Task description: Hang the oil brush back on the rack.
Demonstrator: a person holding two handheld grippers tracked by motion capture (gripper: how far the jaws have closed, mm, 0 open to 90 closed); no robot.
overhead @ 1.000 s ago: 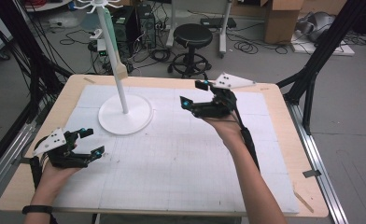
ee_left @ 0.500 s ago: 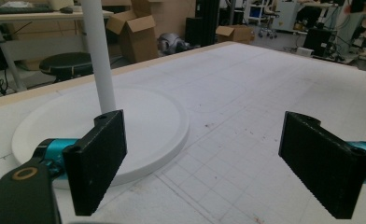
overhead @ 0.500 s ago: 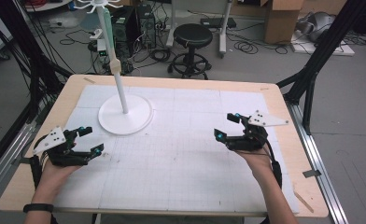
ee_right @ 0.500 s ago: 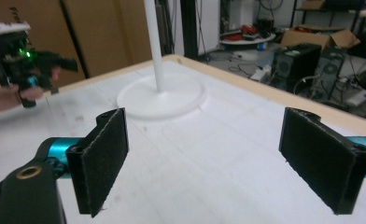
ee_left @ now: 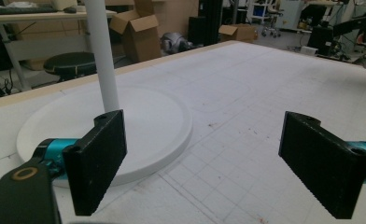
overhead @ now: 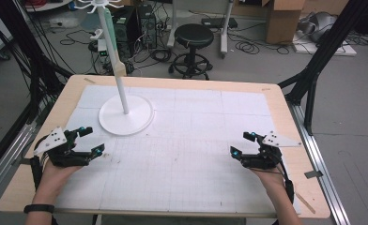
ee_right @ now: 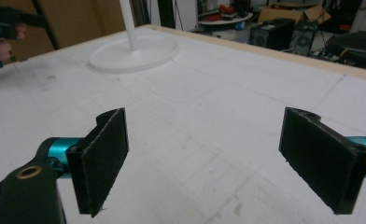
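Stand (overhead: 126, 110) top beyond frame edge

— What did you have on the high view?

— I had the left gripper (overhead: 89, 140) at eight o'clock, jaws apart, just beside the white stand (overhead: 126, 114)'s round base. I kept the right gripper (overhead: 243, 143) at four o'clock, jaws apart, over the gridded mat (overhead: 187, 140).

The left gripper (overhead: 87, 140) sat at the lower left of the high view, its jaws spread wide with nothing between them, the forearm entering from the bottom edge. The right gripper (overhead: 243, 144) sat at the lower right, jaws likewise wide apart and empty, pointing toward frame centre.
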